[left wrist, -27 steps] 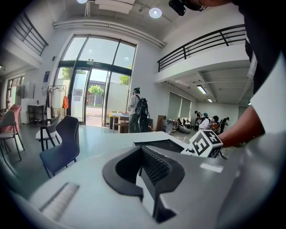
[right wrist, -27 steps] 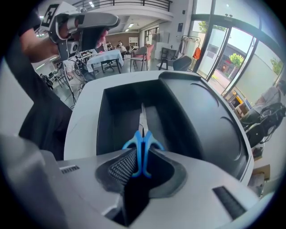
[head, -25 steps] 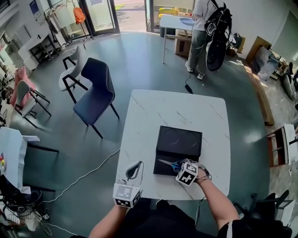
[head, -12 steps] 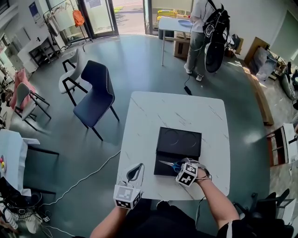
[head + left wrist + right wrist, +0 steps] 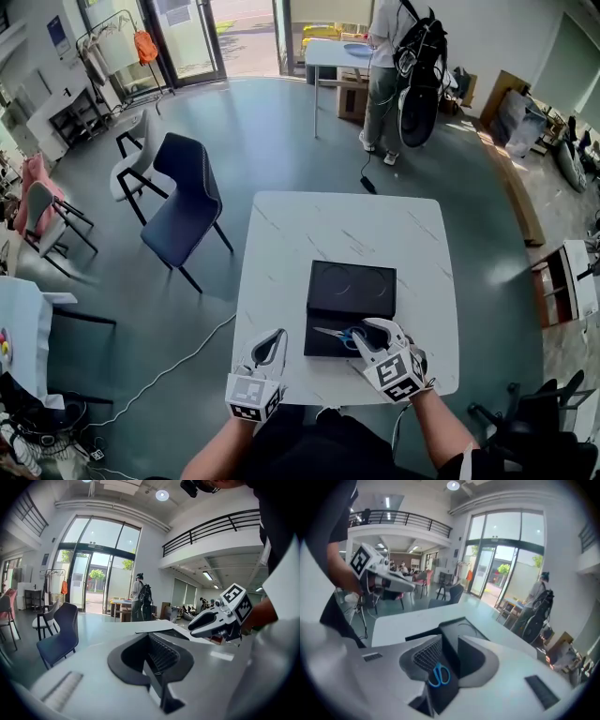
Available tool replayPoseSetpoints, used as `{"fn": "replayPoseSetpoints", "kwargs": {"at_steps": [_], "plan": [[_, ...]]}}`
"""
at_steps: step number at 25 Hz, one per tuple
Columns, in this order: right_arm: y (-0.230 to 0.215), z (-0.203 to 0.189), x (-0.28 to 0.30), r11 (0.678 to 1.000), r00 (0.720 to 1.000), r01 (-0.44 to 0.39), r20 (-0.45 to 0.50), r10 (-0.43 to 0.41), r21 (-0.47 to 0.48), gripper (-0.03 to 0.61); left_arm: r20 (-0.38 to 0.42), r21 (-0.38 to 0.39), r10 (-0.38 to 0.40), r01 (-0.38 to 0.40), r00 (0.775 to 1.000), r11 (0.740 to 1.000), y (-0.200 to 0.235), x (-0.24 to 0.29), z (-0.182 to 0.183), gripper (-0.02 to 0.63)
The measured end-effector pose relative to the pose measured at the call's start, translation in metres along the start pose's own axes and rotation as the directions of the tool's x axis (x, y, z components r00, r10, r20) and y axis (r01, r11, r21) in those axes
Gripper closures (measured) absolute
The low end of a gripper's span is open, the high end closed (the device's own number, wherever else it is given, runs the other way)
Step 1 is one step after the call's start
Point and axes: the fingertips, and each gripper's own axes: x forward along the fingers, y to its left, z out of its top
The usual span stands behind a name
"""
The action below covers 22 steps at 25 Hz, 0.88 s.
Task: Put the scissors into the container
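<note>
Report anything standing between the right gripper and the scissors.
Nothing visible does. The scissors lie uncovered in the black container, below the right gripper, whose jaws, just closing partly, stand apart and empty.

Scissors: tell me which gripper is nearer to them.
Right. The right gripper hovers just above the scissors; the left gripper is off to their left, beside the container.

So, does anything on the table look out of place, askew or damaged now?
Nothing stands out. The blue-handled scissors lie flat inside the black rectangular container, near its front edge. The container sits square on the white marble table; nothing looks spilled or damaged.
</note>
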Motion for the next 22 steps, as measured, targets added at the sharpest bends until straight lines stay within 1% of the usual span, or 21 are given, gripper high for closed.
{"fn": "replayPoseSetpoints", "kwargs": {"at_steps": [2, 4, 6, 8, 10, 12, 14, 17, 20, 22], "plan": [[-0.01, 0.02, -0.016, 0.994, 0.99, 0.085, 0.105, -0.092, 0.067, 0.479, 0.006, 0.03, -0.022, 0.022, 1.0, 0.999, -0.004, 0.004, 0.006, 0.603], [-0.02, 0.039, -0.032, 0.978, 0.965, 0.147, 0.196, -0.176, 0.15, 0.486, 0.017, 0.054, -0.036, 0.035, 0.999, 0.998, -0.005, 0.006, 0.017, 0.604], [-0.029, 0.053, -0.046, 0.956, 0.933, 0.182, 0.266, -0.242, 0.23, 0.503, 0.037, 0.059, -0.042, 0.04, 0.998, 0.997, -0.005, 0.007, 0.029, 0.604], [-0.036, 0.062, -0.057, 0.935, 0.901, 0.207, 0.316, -0.296, 0.286, 0.521, 0.064, 0.061, -0.037, 0.033, 0.997, 0.998, -0.004, 0.008, 0.042, 0.603], [-0.039, 0.069, -0.066, 0.92, 0.873, 0.232, 0.348, -0.34, 0.317, 0.541, 0.094, 0.049, -0.008, 0.003, 0.995, 0.999, 0.002, 0.006, 0.055, 0.603], [-0.042, 0.074, -0.074, 0.905, 0.849, 0.258, 0.368, -0.38, 0.34, 0.557, 0.117, 0.029, 0.018, -0.021, 0.993, 0.999, 0.01, 0.004, 0.064, 0.603], [-0.043, 0.076, -0.078, 0.888, 0.829, 0.269, 0.381, -0.411, 0.373, 0.569, 0.127, 0.03, 0.021, -0.025, 0.992, 0.999, 0.014, 0.003, 0.07, 0.604], [-0.041, 0.076, -0.083, 0.872, 0.815, 0.251, 0.395, -0.425, 0.42, 0.571, 0.133, 0.041, 0.013, -0.019, 0.991, 0.999, 0.011, 0.002, 0.074, 0.604], [-0.037, 0.075, -0.086, 0.865, 0.814, 0.239, 0.394, -0.426, 0.441, 0.572, 0.139, 0.029, 0.008, -0.012, 0.99, 1.0, 0.004, 0.0, 0.075, 0.603], [-0.033, 0.078, -0.085, 0.867, 0.814, 0.24, 0.395, -0.425, 0.438, 0.572, 0.144, 0.022, 0.003, -0.007, 0.99, 1.0, 0.002, -0.002, 0.076, 0.604]]}}
